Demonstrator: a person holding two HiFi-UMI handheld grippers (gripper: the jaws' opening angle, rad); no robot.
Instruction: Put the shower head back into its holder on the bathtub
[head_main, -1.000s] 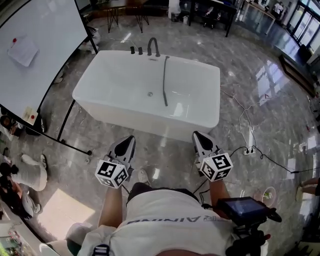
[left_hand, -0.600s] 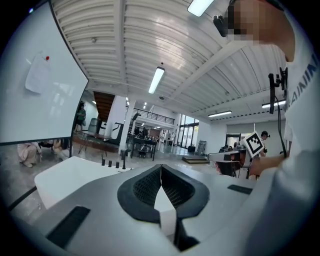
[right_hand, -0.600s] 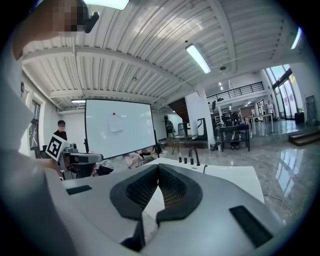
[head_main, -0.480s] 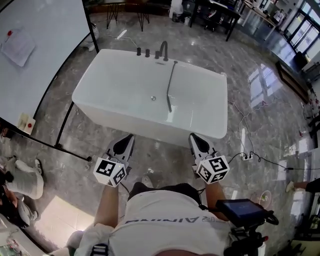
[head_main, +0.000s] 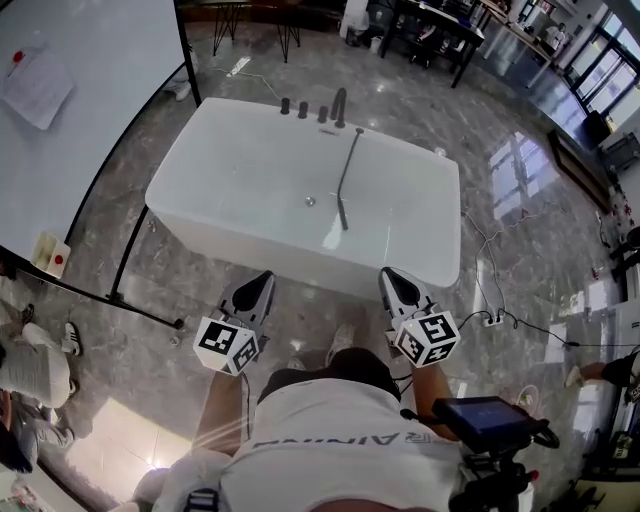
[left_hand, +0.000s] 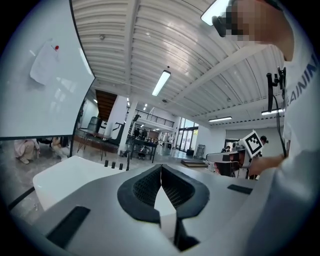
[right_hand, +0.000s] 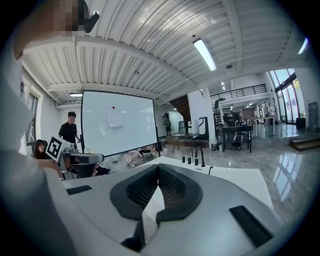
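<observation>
My left gripper (head_main: 259, 284) and right gripper (head_main: 391, 278): both pressed together, empty, just off near wall of bathtub (head_main: 240, 180). I see shower head (head_main: 342, 212) lying inside tub, right of centre, beyond both claws. Hose (head_main: 351, 160) runs to far rim by faucet (head_main: 339, 104).

The head view looks steeply down from above the person onto the white bathtub (head_main: 240, 180) just ahead. Both gripper views sit low, facing nearly level along their jaws across its near rim. All three share the bathtub and its dark taps (head_main: 302, 109).
</observation>
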